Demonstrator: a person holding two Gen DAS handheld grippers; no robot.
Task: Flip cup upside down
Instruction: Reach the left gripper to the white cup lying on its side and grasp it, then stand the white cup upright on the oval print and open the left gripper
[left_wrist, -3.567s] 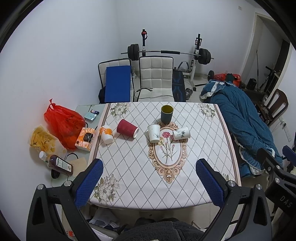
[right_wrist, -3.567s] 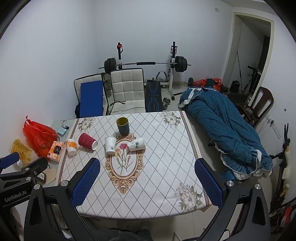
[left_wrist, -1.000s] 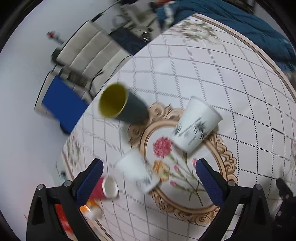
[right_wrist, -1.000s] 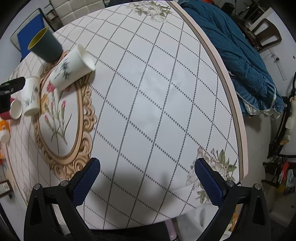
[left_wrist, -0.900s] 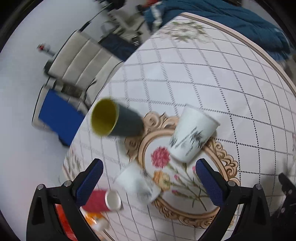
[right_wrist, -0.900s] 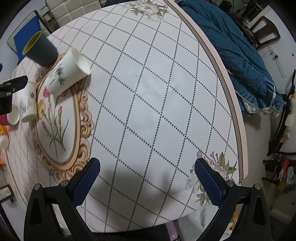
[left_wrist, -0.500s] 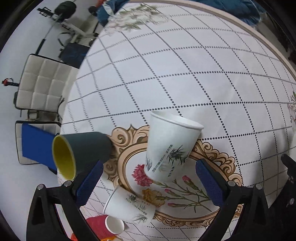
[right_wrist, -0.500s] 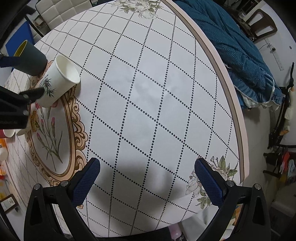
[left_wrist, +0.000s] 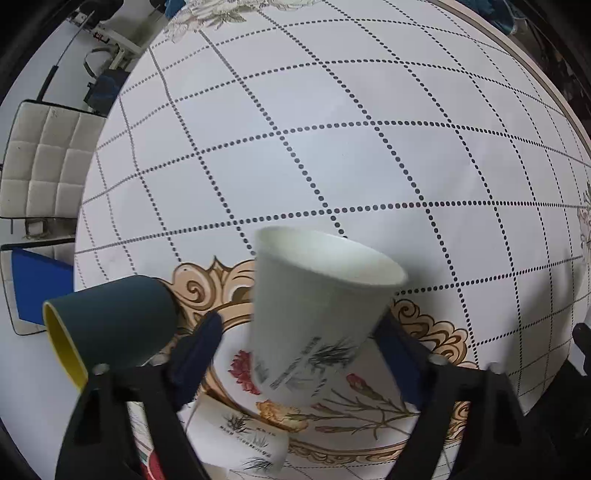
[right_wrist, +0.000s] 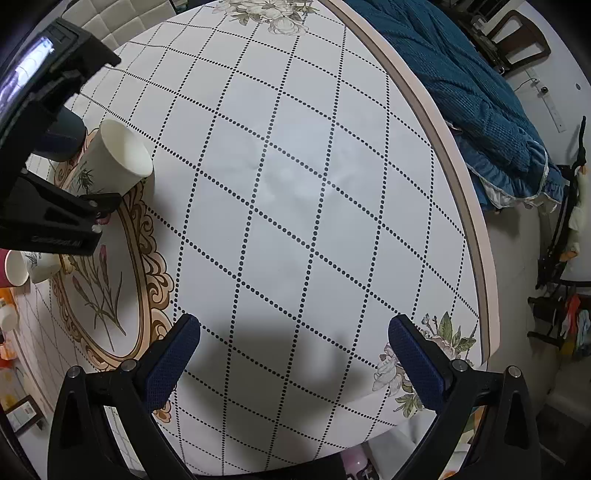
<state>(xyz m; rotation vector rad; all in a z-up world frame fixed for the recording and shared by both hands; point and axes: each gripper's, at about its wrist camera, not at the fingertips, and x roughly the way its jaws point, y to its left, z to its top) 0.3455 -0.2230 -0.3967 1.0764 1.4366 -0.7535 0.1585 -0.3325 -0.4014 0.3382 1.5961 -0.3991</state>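
A white paper cup with a plant print (left_wrist: 317, 317) lies on its side on the patterned tablecloth (left_wrist: 332, 147), mouth pointing away from me. My left gripper (left_wrist: 299, 332) is open, and the cup sits between its blue-padded fingers (left_wrist: 199, 343); I cannot tell whether the pads touch it. The same cup shows in the right wrist view (right_wrist: 114, 162), with the left gripper's black body (right_wrist: 51, 218) over it. My right gripper (right_wrist: 295, 354) is open and empty above the tablecloth (right_wrist: 295, 184), well right of the cup.
A dark teal cup with a yellow inside (left_wrist: 107, 325) stands just left of the left gripper. A second white paper cup (left_wrist: 236, 439) stands below it, and a red cup (right_wrist: 9, 267) lies further off. A blue blanket (right_wrist: 461, 85) lies beyond the table's right edge.
My left gripper has moved down and in over the lying white cup, which now sits between its fingers. The right gripper has barely moved.
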